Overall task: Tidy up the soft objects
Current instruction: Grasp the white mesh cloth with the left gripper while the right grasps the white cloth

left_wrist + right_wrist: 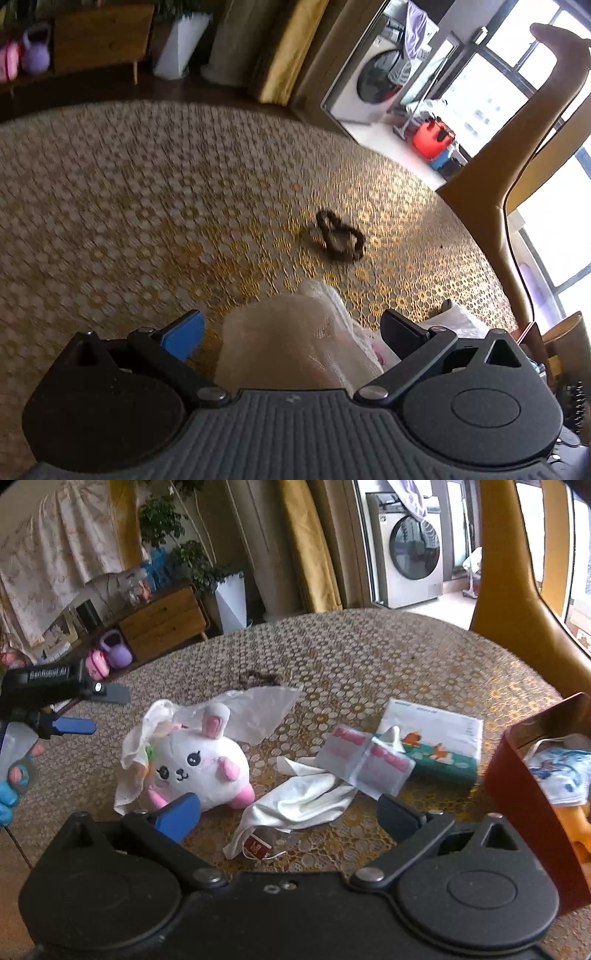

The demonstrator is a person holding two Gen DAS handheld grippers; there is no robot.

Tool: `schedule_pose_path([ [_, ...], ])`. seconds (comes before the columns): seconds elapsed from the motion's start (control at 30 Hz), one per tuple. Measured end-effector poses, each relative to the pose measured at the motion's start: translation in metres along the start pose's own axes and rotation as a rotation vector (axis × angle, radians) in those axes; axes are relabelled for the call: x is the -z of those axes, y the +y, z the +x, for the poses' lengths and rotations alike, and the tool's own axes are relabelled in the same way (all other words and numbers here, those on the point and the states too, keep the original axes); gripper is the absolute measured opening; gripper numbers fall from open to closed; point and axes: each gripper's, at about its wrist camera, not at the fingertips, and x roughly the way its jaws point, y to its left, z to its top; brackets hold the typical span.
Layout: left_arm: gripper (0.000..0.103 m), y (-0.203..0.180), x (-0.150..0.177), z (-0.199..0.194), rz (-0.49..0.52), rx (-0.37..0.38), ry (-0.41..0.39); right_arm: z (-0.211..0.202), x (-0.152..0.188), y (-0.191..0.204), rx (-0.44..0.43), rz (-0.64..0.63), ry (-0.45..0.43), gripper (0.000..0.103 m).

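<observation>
Daylight came in through the windows beyond the far right edge of the tabletop, and the panes were blown out to plain white. In the left wrist view that light laid a golden sheen on the right half of the patterned cloth, while the left half stayed paler and flatter. Motion blur smeared this view (the dark bracelet most of all). The right wrist view was sharper and evenly lit, with soft shadows under the plush rabbit. Both views bowed strongly at the rims, and their corners darkened.
</observation>
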Motion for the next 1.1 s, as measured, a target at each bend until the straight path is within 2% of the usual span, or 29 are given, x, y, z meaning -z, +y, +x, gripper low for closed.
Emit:
schedule_pose_path([
  [0.23, 0.102, 0.013, 0.008, 0.025, -0.030, 0.034, 0.036, 0.033, -0.001, 0.002, 0.006, -0.009, 0.050, 0.100],
  [0.4, 0.102, 0.029, 0.010, 0.037, -0.089, 0.072, 0.067, 0.052, -0.001, 0.001, 0.008, -0.006, 0.071, 0.097],
  [0.6, 0.101, 0.048, 0.012, 0.039, -0.188, 0.096, 0.059, 0.068, -0.002, -0.005, 0.048, 0.050, 0.071, 0.089],
  [0.73, 0.086, 0.053, 0.014, 0.039, -0.203, 0.094, 0.051, 0.077, 0.000, -0.011, 0.065, 0.098, 0.088, 0.078],
  [0.8, 0.075, 0.054, 0.015, 0.039, -0.211, 0.099, 0.049, 0.079, 0.003, -0.013, 0.069, 0.118, 0.091, 0.074],
  [0.83, 0.065, 0.055, 0.016, 0.038, -0.218, 0.102, 0.047, 0.078, 0.003, -0.013, 0.073, 0.117, 0.084, 0.072],
  [0.87, 0.057, 0.056, 0.017, 0.037, -0.223, 0.104, 0.046, 0.078, 0.004, -0.012, 0.076, 0.113, 0.080, 0.067],
  [0.9, 0.054, 0.056, 0.018, 0.035, -0.224, 0.101, 0.041, 0.077, 0.004, -0.011, 0.079, 0.108, 0.078, 0.057],
  [1.03, 0.034, 0.053, 0.019, 0.025, -0.200, 0.101, 0.011, 0.074, 0.005, -0.008, 0.086, 0.094, 0.075, 0.038],
  [1.1, 0.033, 0.050, 0.020, 0.019, -0.180, 0.092, -0.009, 0.070, 0.005, -0.006, 0.085, 0.084, 0.063, 0.024],
])
